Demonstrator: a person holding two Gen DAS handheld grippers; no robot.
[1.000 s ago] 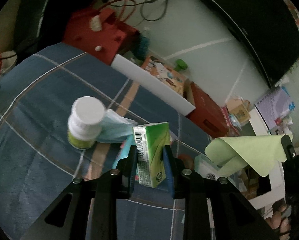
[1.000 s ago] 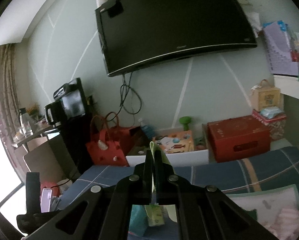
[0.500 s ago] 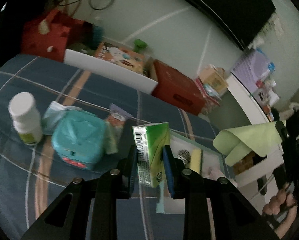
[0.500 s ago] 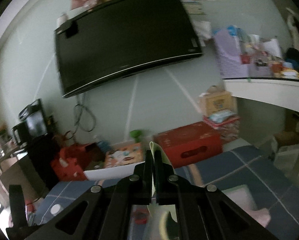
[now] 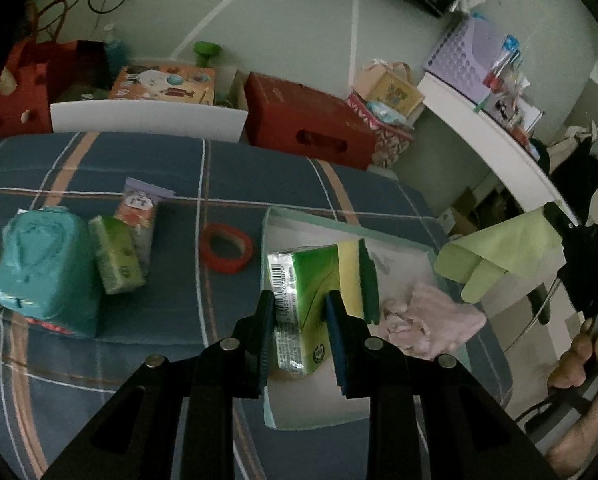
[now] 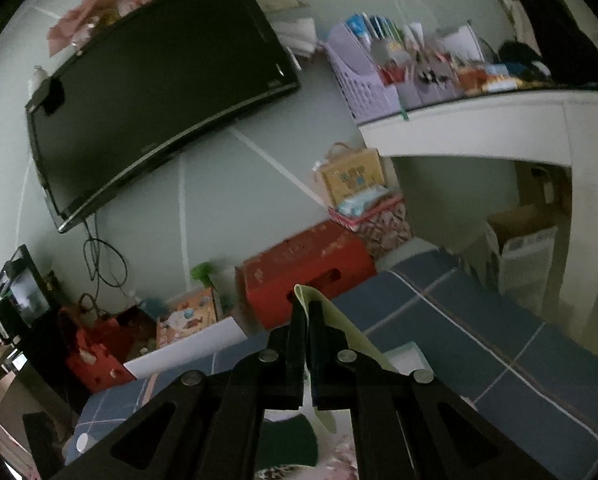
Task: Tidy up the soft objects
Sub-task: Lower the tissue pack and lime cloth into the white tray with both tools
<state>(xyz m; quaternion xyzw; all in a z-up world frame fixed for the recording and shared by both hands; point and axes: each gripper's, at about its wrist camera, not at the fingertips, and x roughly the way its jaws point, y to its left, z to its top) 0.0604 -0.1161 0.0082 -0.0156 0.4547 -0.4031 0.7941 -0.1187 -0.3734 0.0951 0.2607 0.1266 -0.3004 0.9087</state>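
My left gripper [image 5: 299,300] is shut on a green tissue pack [image 5: 305,300] and holds it above the left side of a shallow white tray [image 5: 339,226] with a teal rim. In the tray lie a yellow-and-green sponge [image 5: 359,276] and a pink cloth [image 5: 431,320]. My right gripper [image 6: 308,306] is shut on a light green cloth [image 6: 339,330]; in the left wrist view that green cloth [image 5: 499,252] hangs from it at the right, beyond the tray. A hand [image 5: 579,360] grips its handle.
On the blue plaid bed [image 5: 179,168] left of the tray lie a red tape ring [image 5: 227,248], a teal box [image 5: 47,268], a second green tissue pack [image 5: 117,254] and a snack packet [image 5: 139,208]. Red boxes [image 5: 307,124] and a white shelf [image 5: 491,140] stand behind.
Both grippers swung to the right with their loads. The tissue pack went from over the bottle and teal box to over the tray. The right wrist view turned from the TV wall toward the shelf.
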